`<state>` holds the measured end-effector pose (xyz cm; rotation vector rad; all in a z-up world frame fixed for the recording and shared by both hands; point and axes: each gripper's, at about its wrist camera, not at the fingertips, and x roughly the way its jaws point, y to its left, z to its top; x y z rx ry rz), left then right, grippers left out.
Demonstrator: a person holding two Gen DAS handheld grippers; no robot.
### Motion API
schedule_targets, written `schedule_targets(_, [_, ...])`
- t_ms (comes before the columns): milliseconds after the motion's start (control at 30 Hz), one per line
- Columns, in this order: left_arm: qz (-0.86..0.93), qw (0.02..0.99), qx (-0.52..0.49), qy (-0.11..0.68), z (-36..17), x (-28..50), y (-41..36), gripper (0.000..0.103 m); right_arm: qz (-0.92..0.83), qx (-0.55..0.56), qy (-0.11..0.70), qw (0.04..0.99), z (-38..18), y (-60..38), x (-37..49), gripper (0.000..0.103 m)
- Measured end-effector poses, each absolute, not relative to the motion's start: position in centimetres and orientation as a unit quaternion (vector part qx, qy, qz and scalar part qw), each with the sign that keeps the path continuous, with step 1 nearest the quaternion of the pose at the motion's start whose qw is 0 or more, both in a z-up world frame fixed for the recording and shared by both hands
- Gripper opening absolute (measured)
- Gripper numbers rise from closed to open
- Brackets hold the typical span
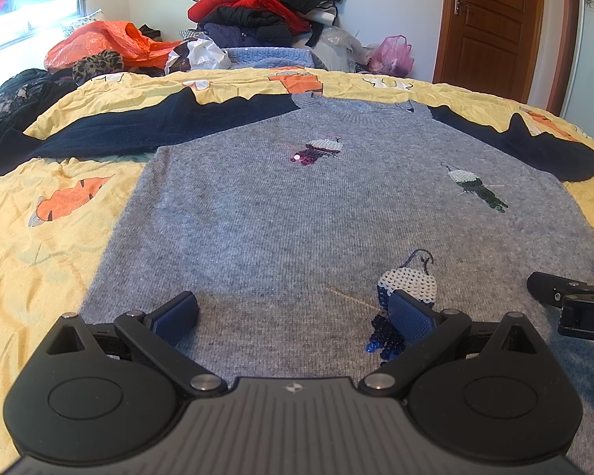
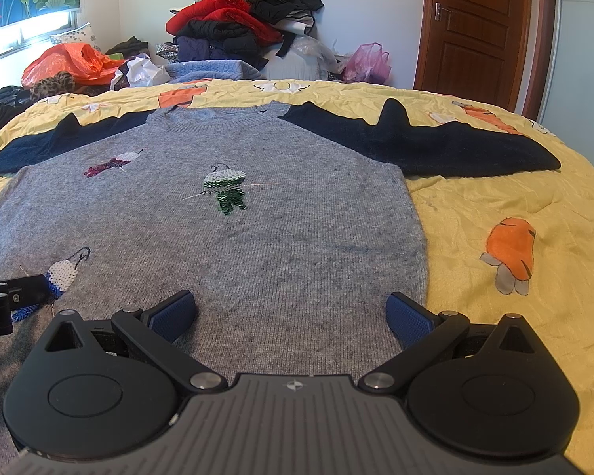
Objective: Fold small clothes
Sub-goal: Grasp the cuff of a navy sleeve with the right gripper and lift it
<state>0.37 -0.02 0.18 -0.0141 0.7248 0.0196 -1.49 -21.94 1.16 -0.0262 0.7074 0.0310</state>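
A grey knit sweater [image 1: 297, 213] with navy sleeves and sequin figures lies flat, front up, on the yellow bedspread [image 1: 39, 237]; it also shows in the right wrist view [image 2: 281, 245]. Both sleeves are spread out sideways. My left gripper [image 1: 293, 316] is open and empty, low over the sweater's hem at its left part. My right gripper [image 2: 291, 316] is open and empty, low over the hem near the sweater's right edge. The right gripper shows at the right edge of the left wrist view [image 1: 574, 308], and the left gripper at the left edge of the right wrist view [image 2: 4, 304].
A pile of clothes [image 1: 265, 4] and plastic bags [image 1: 103, 43] sits at the bed's far end against the wall. A folded blue knit [image 1: 269, 57] lies before it. A wooden door [image 1: 491, 19] stands at the far right. Dark clothes [image 1: 8, 103] lie at the left.
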Motion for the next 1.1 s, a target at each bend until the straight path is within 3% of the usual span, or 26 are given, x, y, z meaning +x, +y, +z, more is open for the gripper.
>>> schedule_targets(300, [0.01, 0.935, -0.007, 0.354, 0.2, 0.4, 0.0, 0.103, 0.084, 0.038, 0.355, 0.93, 3.5, -25.6, 1.1, 0.103])
schedule_targets(600, [0.009, 0.935, -0.007, 0.354, 0.2, 0.4, 0.0, 0.103, -0.026, 0.395, 0.274, 0.877, 3.9, -47.5, 11.8, 0.102])
schedule_targets(733, [0.009, 0.935, -0.007, 0.354, 0.2, 0.4, 0.0, 0.103, -0.094, 0.416, 0.246, 0.871, 2.5, -52.9, 14.4, 0.091])
schedule_targets(1000, [0.009, 0.935, -0.007, 0.354, 0.2, 0.4, 0.0, 0.103, -0.133, 0.43, 0.218, 0.866, -1.3, -56.3, 17.7, 0.08])
schedule_targets(1067, [0.009, 0.935, -0.007, 0.354, 0.2, 0.4, -0.1, 0.103, -0.139, 0.413, 0.213, 0.874, -0.9, -57.0, 18.8, 0.069])
schedule_targets(1100, [0.009, 0.935, -0.007, 0.354, 0.2, 0.4, 0.0, 0.103, -0.145, 0.404, 0.213, 0.878, -1.0, -57.1, 19.2, 0.055])
